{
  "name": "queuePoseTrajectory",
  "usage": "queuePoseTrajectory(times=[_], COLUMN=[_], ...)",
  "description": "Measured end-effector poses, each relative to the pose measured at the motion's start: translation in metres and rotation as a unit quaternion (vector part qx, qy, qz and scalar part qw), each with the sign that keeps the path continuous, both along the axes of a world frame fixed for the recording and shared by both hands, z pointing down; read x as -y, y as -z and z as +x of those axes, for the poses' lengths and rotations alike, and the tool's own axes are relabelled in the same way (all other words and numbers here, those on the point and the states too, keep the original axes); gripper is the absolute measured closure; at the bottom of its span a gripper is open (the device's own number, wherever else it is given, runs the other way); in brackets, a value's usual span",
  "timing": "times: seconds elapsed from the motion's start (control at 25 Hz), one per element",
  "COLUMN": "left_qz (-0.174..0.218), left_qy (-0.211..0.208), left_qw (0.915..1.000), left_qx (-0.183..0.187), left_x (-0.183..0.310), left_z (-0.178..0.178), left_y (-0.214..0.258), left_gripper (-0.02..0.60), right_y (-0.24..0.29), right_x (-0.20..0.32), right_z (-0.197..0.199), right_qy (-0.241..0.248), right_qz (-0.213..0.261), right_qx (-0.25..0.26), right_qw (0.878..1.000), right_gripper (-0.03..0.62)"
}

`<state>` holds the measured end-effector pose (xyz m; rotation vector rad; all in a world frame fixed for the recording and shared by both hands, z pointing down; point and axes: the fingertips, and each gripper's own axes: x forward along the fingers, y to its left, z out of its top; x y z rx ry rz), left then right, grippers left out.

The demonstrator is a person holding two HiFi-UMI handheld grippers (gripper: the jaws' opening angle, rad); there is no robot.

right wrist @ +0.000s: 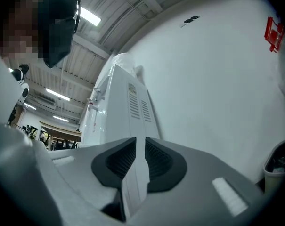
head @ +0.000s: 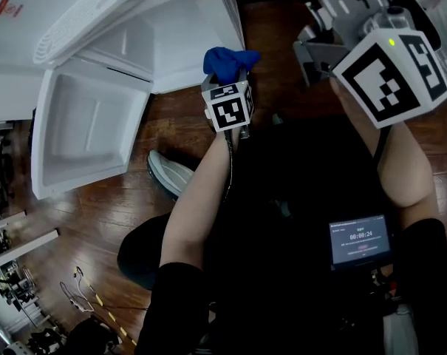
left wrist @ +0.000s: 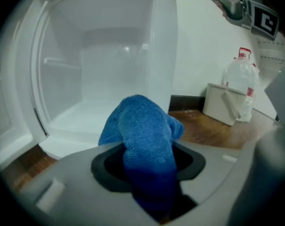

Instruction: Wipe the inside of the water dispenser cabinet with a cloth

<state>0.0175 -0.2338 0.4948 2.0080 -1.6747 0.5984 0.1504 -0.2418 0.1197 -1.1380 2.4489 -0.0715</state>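
Two grippers in play. The left gripper [head: 229, 80] has its jaws clamped on a bunched blue terry cloth [left wrist: 142, 126], which spills out ahead of them. The right gripper [right wrist: 140, 161] is tilted upward, jaws all but together on nothing. Just beyond the cloth, over brown wooden floor [left wrist: 203, 126], the white water dispenser cabinet [left wrist: 100, 69] gapes, its white door [head: 83, 124] swung wide, the cloth not yet inside.

My shoe [head: 168, 172] rests on the wooden floor [head: 97, 224]. The water dispenser cabinet [left wrist: 100, 55] and a white bin [left wrist: 224, 105] stand there too.
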Motion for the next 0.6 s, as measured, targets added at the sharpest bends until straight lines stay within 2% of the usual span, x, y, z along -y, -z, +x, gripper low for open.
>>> queuePoseTrajectory(times=[0.12,0.28,0.44,0.6], left_qz=[0.000,0.000,0.058,0.121], left_qy=[0.007,0.002,-0.012,-0.022], left_qw=[1.0000,0.9996,0.9974,0.9914], left_qx=[-0.004,-0.029,-0.041,-0.044], left_x=[0.001,-0.003,0.005,0.012], left_z=[0.012,0.018,0.029,0.037], left_y=[0.001,0.011,0.069,0.140], left_gripper=[0.374,0.374,0.370,0.368], right_y=[-0.004,-0.015,-0.022,-0.026], right_x=[0.006,0.016,0.025,0.027], right_z=[0.005,0.012,0.017,0.017], right_qy=[0.001,-0.003,-0.015,-0.023], right_qz=[-0.008,-0.033,-0.051,-0.055], right_qx=[0.007,0.014,0.003,-0.010], right_qw=[1.000,0.999,0.999,0.998], right_gripper=[0.542,0.545,0.546,0.546])
